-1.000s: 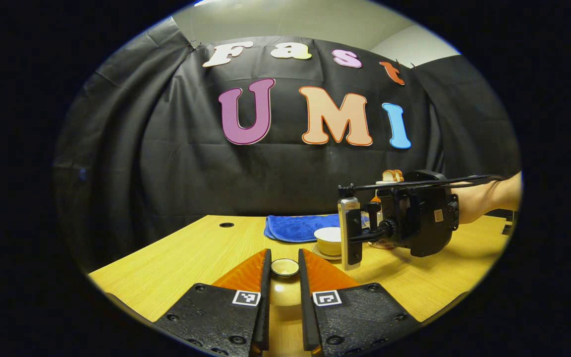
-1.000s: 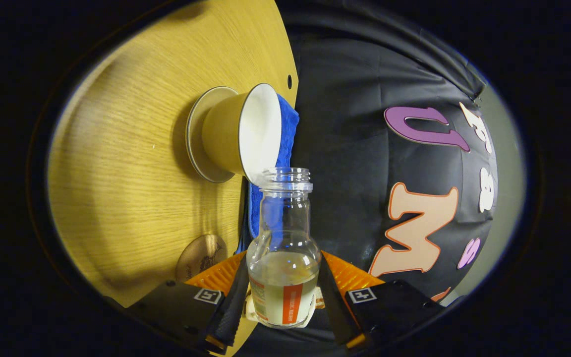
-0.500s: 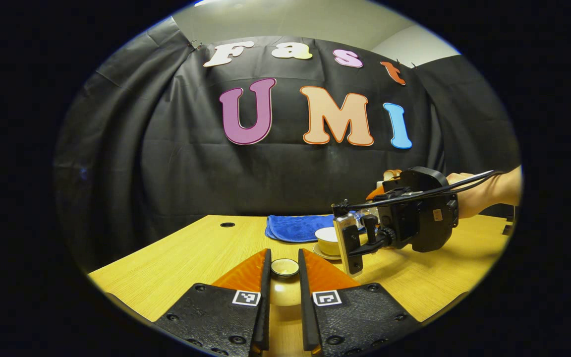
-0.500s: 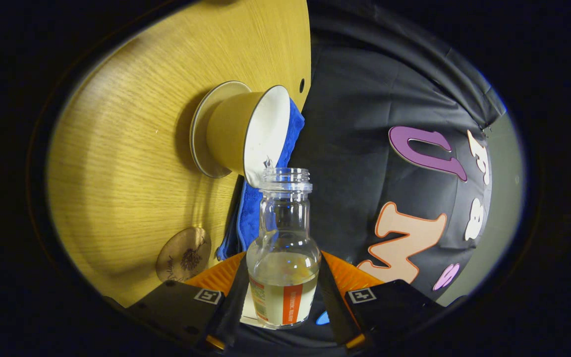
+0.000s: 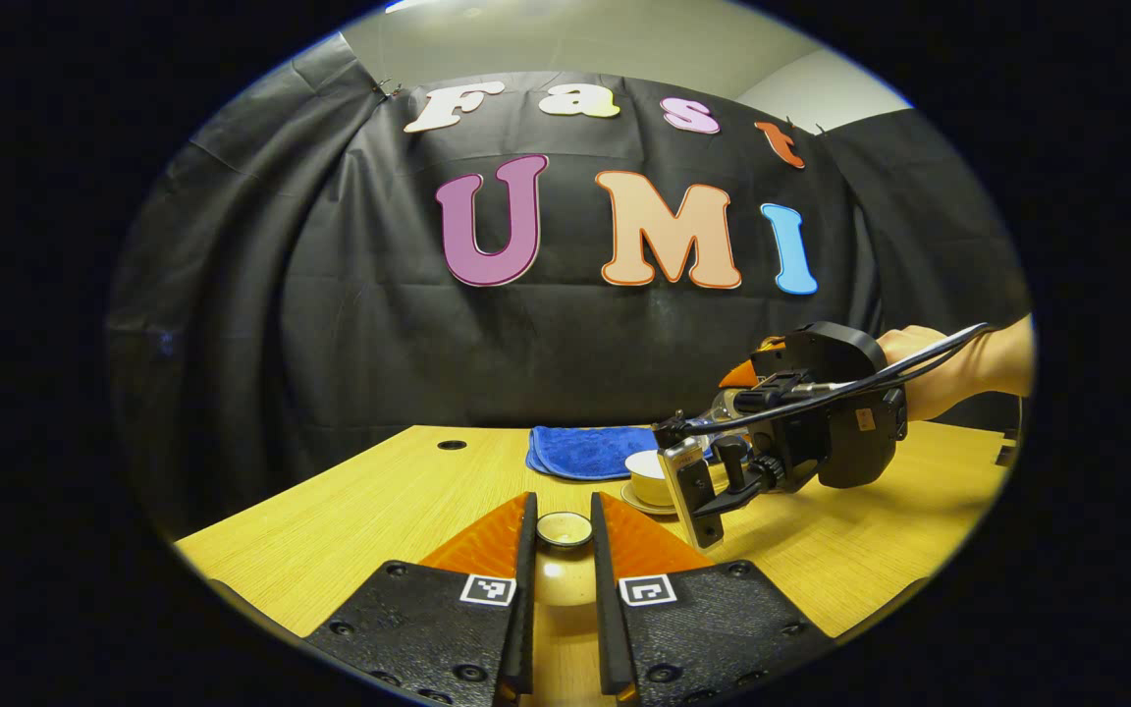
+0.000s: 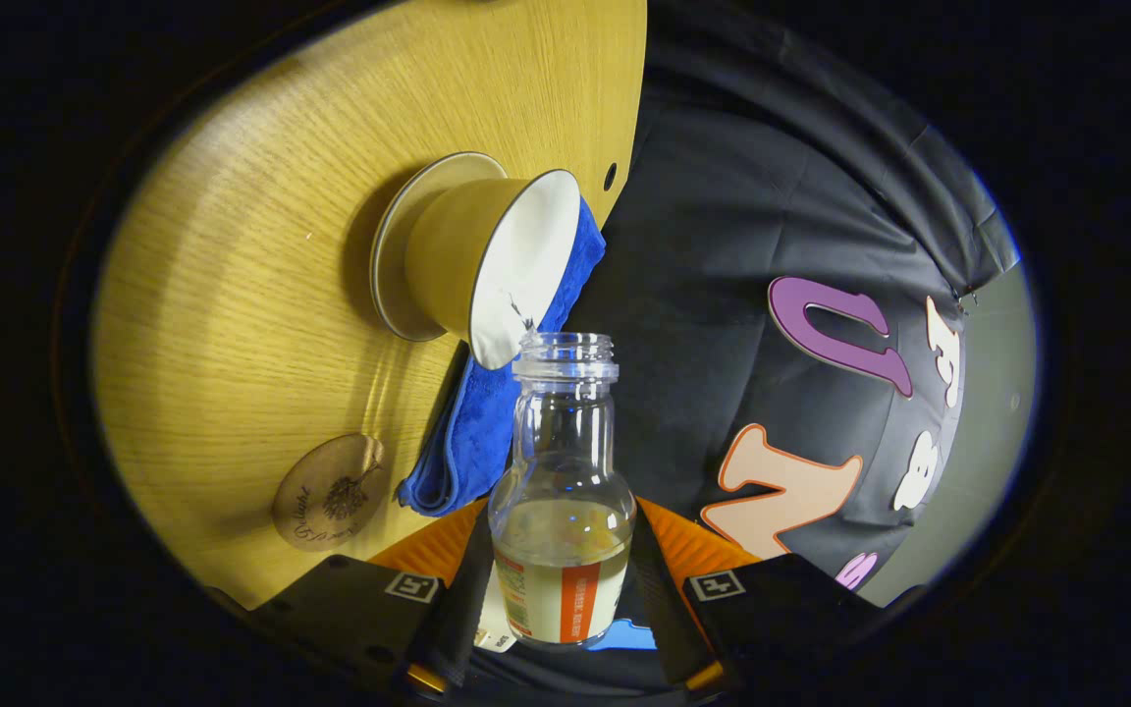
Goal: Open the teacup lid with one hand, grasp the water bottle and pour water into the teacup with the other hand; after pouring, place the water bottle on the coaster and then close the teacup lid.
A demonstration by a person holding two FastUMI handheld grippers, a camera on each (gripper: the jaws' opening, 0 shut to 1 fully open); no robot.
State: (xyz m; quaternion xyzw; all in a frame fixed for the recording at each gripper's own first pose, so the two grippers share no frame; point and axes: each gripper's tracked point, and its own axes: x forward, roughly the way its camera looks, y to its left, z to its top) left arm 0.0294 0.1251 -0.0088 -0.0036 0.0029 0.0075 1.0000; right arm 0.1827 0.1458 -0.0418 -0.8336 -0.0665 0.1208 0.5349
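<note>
A: Nearest the camera in the right gripper view, what does the right gripper (image 6: 558, 599) have?

B: Its two fingers press on either side of the water bottle (image 6: 562, 511), low on the belly by the label. The bottle is uncapped, and its mouth sits just beside the rim of the teacup (image 6: 487, 265). A thin thread of water seems to leave the mouth toward the cup's white inside.

A: And the left gripper (image 5: 560, 589)?

B: In the left gripper view its fingers stand close together on either side of the teacup lid (image 5: 564, 530), apparently pinching it, low over the table (image 5: 350, 511) and well to the near side of the teacup.

A: Past the teacup, what is there?

B: The cup stands on its saucer (image 6: 399, 245). A folded blue cloth (image 6: 487, 422) lies touching the saucer's far side. The round coaster (image 6: 328, 493) lies on the table near the teacup, bare. From the left gripper view, the right gripper (image 5: 723, 462) hangs tilted over the teacup (image 5: 649, 471), a hand (image 5: 958, 368) behind it.

A: So how should the pour go?

B: Judging from the thin stream, the person does well to tip slowly, keeping the mouth over the cup's middle, not its rim, so nothing runs onto the saucer or cloth. The grip sits low, so the wrist should turn steadily. The lid should wait clear of the cup until the bottle rests on the coaster.
</note>
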